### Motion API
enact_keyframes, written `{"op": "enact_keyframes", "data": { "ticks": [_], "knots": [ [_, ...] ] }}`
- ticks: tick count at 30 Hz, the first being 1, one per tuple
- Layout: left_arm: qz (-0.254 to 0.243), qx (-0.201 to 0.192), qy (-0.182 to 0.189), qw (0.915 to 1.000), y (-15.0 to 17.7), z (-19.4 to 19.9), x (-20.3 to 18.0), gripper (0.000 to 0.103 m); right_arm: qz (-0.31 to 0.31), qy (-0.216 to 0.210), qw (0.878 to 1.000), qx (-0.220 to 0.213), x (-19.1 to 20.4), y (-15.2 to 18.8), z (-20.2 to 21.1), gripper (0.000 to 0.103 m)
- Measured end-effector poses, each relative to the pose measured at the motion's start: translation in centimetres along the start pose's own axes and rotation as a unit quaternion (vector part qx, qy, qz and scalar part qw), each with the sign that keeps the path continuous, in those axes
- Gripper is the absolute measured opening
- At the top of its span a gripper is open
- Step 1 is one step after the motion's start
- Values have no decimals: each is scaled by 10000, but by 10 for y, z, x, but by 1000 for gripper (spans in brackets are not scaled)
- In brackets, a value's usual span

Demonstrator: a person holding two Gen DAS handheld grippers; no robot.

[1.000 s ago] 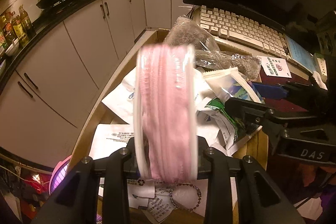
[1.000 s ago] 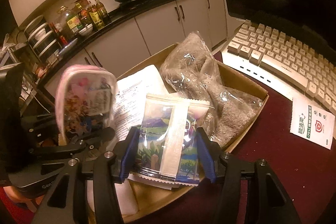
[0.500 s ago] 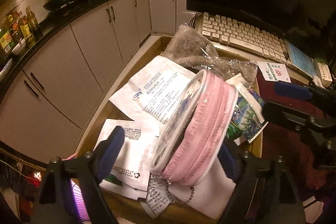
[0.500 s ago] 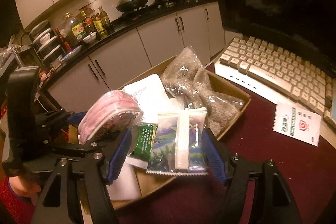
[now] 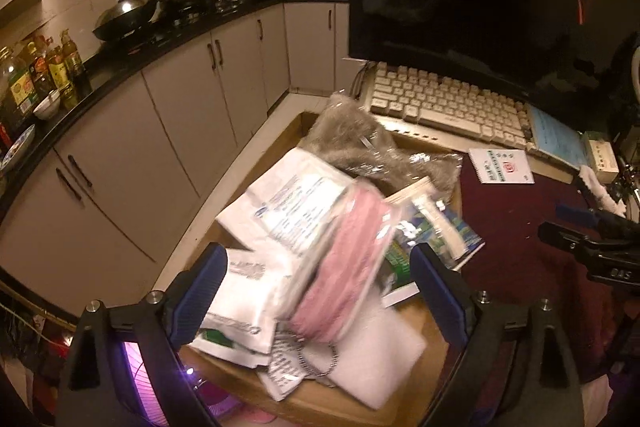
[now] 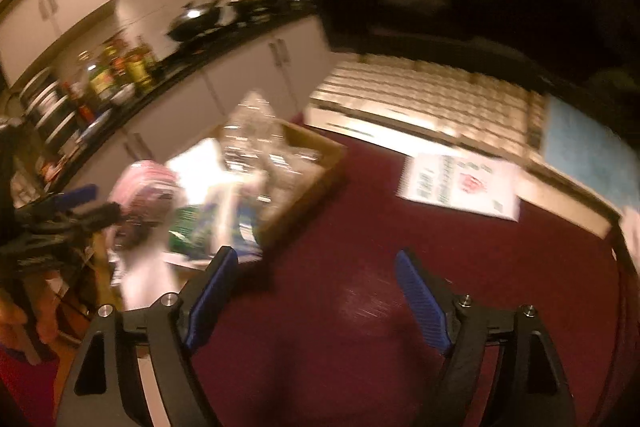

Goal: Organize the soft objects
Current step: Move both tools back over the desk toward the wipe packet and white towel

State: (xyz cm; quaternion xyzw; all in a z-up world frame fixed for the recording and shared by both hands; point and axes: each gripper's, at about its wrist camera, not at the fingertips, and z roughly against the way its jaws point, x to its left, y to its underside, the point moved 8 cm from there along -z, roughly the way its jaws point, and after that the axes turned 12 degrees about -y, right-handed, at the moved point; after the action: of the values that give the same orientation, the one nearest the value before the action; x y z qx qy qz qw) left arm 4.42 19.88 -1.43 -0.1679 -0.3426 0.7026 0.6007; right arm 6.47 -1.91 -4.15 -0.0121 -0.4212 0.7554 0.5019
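Your pink pouch (image 5: 344, 263) lies tilted in the cardboard box (image 5: 416, 387), leaning on white paper packets (image 5: 288, 203), with a blue-green sachet (image 5: 440, 231) just beside it and a grey bagged fabric (image 5: 360, 143) at the box's far end. Your left gripper (image 5: 316, 287) hangs over the box; its jaws are opening wide, the pouch lies between the blue pads (image 5: 200, 287) and neither pad touches it. Your right gripper (image 6: 316, 295) is over the dark red tabletop (image 6: 360, 247) beside the box, its jaws opening with nothing between them. That view is blurred. A white keyboard (image 5: 448, 103) sits beyond the box.
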Motion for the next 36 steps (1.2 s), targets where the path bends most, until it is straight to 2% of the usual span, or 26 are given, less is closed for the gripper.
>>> {"op": "enact_keyframes", "data": {
  "ticks": [11,18,20,22,24,27,29,33,36],
  "knots": [
    [-332,-306,529,9976,-25,24,-65,92,-882,917,9917,-178,-109,15,54,85],
    [-765,-380,874,9925,-38,29,-126,93,-979,1396,9851,-211,-147,21,76,85],
    [-882,-372,937,9910,-38,28,-142,93,-967,1698,9805,-196,-161,24,83,85],
    [-1035,-331,1011,9889,-37,25,-159,93,-861,2265,9701,-127,-180,25,92,85],
    [-1156,-311,1044,9873,-35,22,-171,93,-718,2884,9548,22,-197,25,100,85],
    [-1337,-264,1117,9844,-39,15,-191,93,-642,3582,9313,169,-223,26,114,85],
    [-1396,-186,1158,9832,-45,7,-198,93,-651,3842,9206,252,-238,27,120,85],
    [-1387,29,1115,9840,-62,-20,-218,93,-719,4077,9096,344,-259,29,124,84],
    [-1290,276,1259,9832,-68,-44,-238,93,-750,4232,9022,359,-272,28,124,71]
  ]
}}
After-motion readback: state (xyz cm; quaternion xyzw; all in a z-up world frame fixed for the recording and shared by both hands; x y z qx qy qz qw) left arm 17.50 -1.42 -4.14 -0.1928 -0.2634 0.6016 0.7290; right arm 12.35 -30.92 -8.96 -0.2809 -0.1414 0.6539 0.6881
